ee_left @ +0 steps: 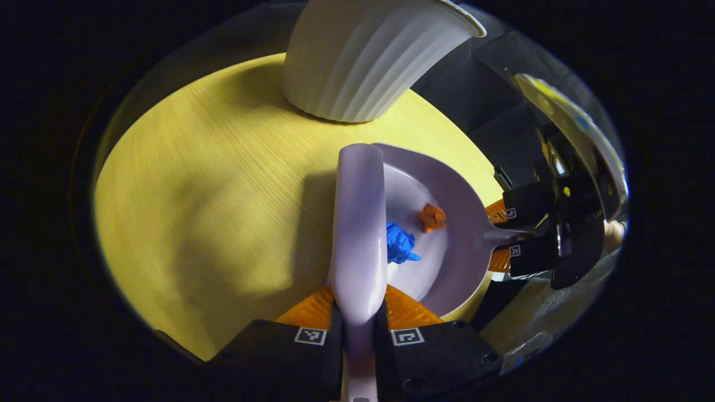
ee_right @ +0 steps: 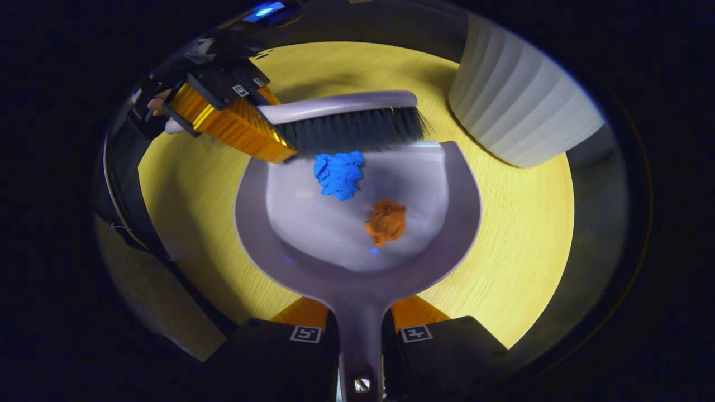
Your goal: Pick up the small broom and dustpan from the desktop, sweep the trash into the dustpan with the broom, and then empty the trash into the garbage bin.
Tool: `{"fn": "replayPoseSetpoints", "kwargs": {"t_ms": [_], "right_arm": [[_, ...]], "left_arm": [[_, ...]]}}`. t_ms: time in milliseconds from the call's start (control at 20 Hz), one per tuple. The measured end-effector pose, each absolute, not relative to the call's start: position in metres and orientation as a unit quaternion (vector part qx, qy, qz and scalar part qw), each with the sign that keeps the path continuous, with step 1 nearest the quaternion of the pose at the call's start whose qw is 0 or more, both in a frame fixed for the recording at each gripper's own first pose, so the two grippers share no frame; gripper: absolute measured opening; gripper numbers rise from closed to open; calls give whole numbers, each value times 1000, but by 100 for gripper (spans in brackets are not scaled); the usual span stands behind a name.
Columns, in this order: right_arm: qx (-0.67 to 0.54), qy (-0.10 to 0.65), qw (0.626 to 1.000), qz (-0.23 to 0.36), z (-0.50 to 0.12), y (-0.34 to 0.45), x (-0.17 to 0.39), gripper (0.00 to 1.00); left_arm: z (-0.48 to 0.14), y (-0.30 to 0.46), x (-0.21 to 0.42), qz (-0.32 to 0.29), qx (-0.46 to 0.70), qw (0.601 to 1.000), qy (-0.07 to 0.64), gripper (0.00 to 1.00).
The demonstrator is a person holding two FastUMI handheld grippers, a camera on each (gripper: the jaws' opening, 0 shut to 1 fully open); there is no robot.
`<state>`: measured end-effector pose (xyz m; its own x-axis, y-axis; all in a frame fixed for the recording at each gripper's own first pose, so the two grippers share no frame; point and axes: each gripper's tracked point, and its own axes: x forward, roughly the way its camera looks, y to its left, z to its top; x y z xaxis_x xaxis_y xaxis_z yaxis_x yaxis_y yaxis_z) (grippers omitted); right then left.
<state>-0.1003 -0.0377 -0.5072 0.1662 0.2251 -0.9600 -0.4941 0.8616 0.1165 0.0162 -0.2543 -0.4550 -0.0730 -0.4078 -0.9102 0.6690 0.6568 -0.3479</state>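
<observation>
I see the yellow round table (ee_right: 519, 234) under everything, with the white ribbed bin (ee_left: 363, 61) standing on its far part, just beside the dustpan's lip in the right gripper view; the lilac dustpan (ee_right: 335, 279) lies flat on the tabletop, its handle clamped between the fingers of my right gripper (ee_right: 360, 340); my left gripper (ee_left: 360, 335) is clenched on the broom (ee_left: 360, 223) handle, and in the right gripper view the broom's dark bristles (ee_right: 352, 131) sit along the pan's open edge; inside the pan, the blue crumpled scrap (ee_right: 339, 174) touches the bristles, and the smaller orange scrap (ee_right: 385, 222) lies near the pan's middle, apart from the blue one.
</observation>
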Motion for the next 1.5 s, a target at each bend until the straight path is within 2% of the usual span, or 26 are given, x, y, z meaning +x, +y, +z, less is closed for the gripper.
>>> {"fn": "replayPoseSetpoints", "kwargs": {"t_ms": [50,200,250,300,350,400,500,550,600,650,700,750,800,850,900,1150,1500], "right_arm": [[-106,598,760,231,-505,-39,-100,36],[-81,592,775,204,-491,-44,-106,41],[-72,593,778,193,-483,-49,-110,36],[-64,593,782,183,-472,-56,-114,41],[-58,591,786,172,-460,-63,-116,36],[-52,589,791,158,-445,-70,-117,36],[-38,585,800,128,-412,-86,-118,36],[-29,580,806,113,-394,-94,-115,41],[-21,575,812,99,-376,-100,-112,36],[-15,573,815,86,-360,-110,-109,36],[-13,571,818,74,-342,-122,-110,41],[-12,568,820,65,-324,-130,-105,41],[-11,564,824,54,-306,-137,-102,36],[-10,560,827,48,-288,-143,-93,41],[-10,553,832,42,-276,-146,-80,36],[-58,532,845,11,-250,-170,0,36],[-154,531,833,1,-229,-200,108,36]], "left_arm": [[-442,-252,19,-391,104,687,603,28],[-421,-237,27,-355,97,734,571,28],[-413,-227,27,-339,100,748,562,28],[-413,-219,23,-320,102,761,554,28],[-412,-213,20,-302,98,772,550,28],[-414,-212,13,-285,88,781,549,27],[-421,-201,14,-256,71,791,551,28],[-425,-190,13,-245,69,793,553,28],[-430,-188,10,-232,72,795,555,27],[-433,-185,9,-221,78,797,556,28],[-436,-177,8,-212,80,799,558,28],[-440,-174,6,-205,79,800,559,28],[-443,-173,3,-199,75,799,562,28],[-446,-172,1,-195,72,799,565,28],[-449,-170,-4,-192,69,798,567,28],[-460,-163,-14,-185,91,796,569,28],[-462,-163,-11,-173,84,807,558,28]]}}
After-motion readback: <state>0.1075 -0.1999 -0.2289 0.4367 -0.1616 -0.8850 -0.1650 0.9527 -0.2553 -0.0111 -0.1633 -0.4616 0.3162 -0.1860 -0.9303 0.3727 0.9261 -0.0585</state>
